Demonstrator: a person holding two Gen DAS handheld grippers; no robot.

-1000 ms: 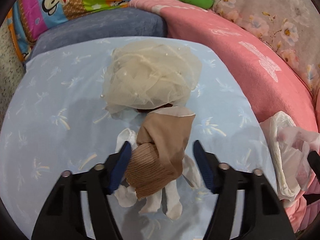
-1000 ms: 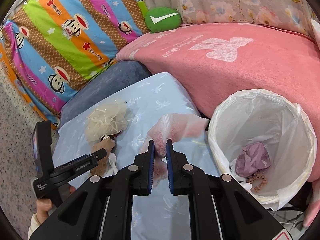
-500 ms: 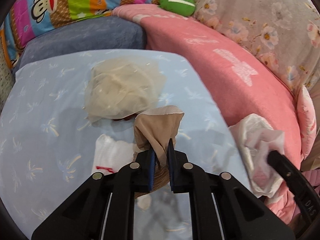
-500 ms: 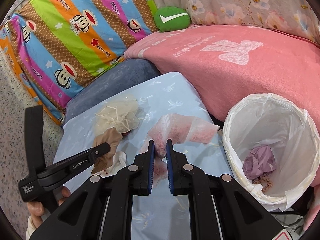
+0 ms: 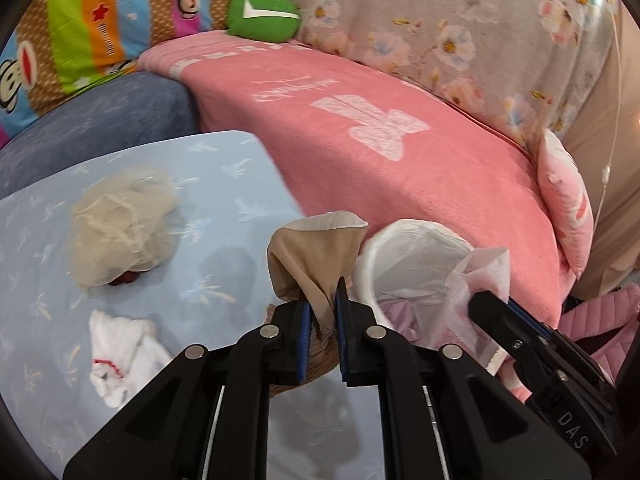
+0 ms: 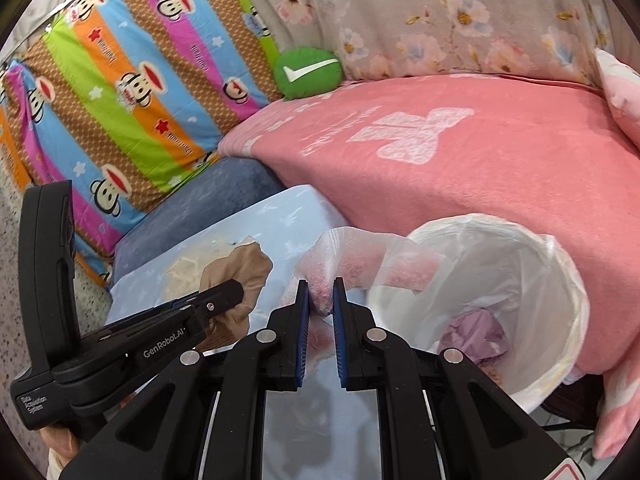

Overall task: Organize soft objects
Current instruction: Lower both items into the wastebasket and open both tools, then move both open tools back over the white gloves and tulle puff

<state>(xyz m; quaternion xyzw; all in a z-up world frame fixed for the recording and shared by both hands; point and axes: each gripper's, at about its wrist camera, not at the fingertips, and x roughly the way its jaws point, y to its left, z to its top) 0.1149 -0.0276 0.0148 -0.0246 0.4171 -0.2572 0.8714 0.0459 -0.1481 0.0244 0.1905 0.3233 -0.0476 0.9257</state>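
The left gripper (image 5: 320,304) has its jaws clenched on a tan sock (image 5: 318,256), which hangs lifted above the light blue patterned sheet (image 5: 240,200) that covers the surface, just beside the rim of the white-lined bin (image 5: 416,240). The right gripper (image 6: 319,300) has its jaws clenched on a pink-and-white gauzy cloth (image 6: 360,264), held up at the near edge of the bin, where a lilac fabric piece (image 6: 476,332) lies inside. Left on the blue sheet are a cream tulle bundle (image 5: 124,224) and, nearer the camera, a white sock with red stitching (image 5: 120,356), apart from each other. Behind lie a pink blanket (image 5: 400,168), a green cushion with a white tick (image 5: 264,16) and a striped monkey-print pillow (image 6: 132,92).
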